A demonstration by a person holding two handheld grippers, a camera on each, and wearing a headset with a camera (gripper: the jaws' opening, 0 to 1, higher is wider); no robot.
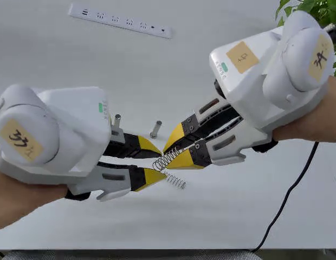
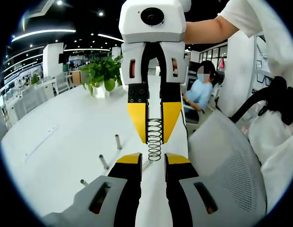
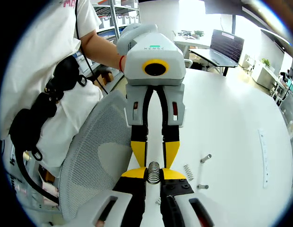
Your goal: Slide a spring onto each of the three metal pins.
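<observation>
- White workbench [image 1: 222, 216] runs under both my hands, with an open office behind it in the gripper views.
- My right gripper [image 3: 154, 174] is clamped on a spring [image 2: 154, 137], held clear of the bench.
- My left gripper [image 1: 157, 162] has its jaws apart around that spring's free end, not pinching it as far as I can see.
- The metal pins [image 2: 117, 141] stand beyond the held spring and look bare. A loose spring [image 1: 176, 181] lies on the bench just on my side of it.
- I judge this is the first threading step. Next I must carry the held spring over a pin, line its bore up with the pin, and ease it down.
- The left gripper view shows three pins in a row left of the held spring, where the head view shows two. The right gripper view shows the held spring end-on.
</observation>
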